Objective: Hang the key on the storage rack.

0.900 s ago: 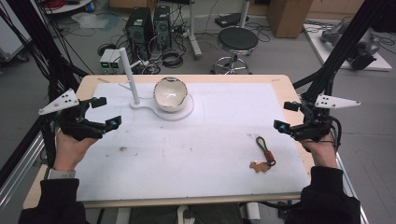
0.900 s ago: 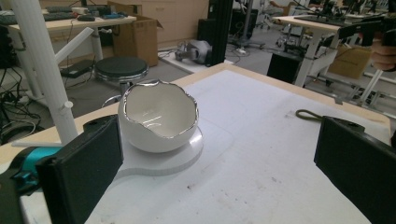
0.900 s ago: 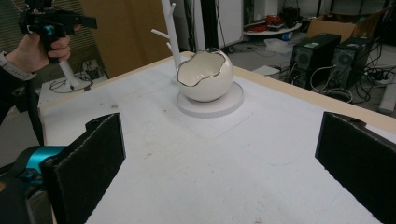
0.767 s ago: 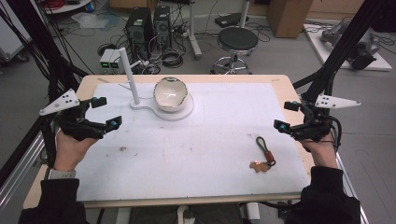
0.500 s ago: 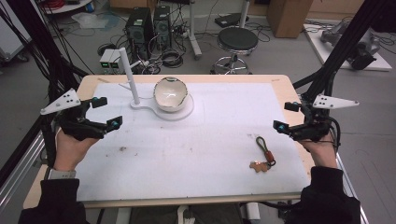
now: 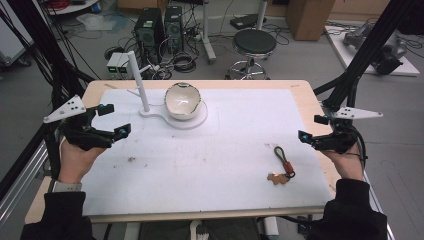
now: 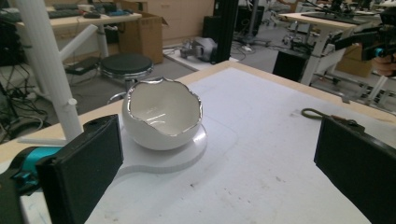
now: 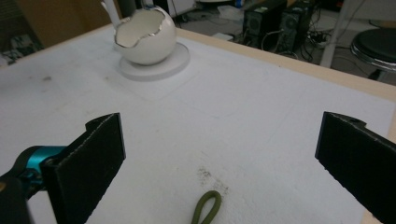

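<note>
— Where do you stand?

— My right gripper [image 6: 314,131] has its jaws wide apart over bare table, holding nothing. Just ahead of it lies the olive-green cord loop with a red collar and tan tag [image 6: 283,164]; its looped end shows between my jaws [image 8: 206,207].

— And your other hand?

— My left gripper [image 6: 114,121] is spread too, empty, facing the white eggshell-shaped ceramic bowl with a silver rim [image 7: 162,113] on its white stand [image 6: 192,120].

— How will you take it?

— I'd judge: come down low, straddle the cord across its width, close near the collar.
</note>
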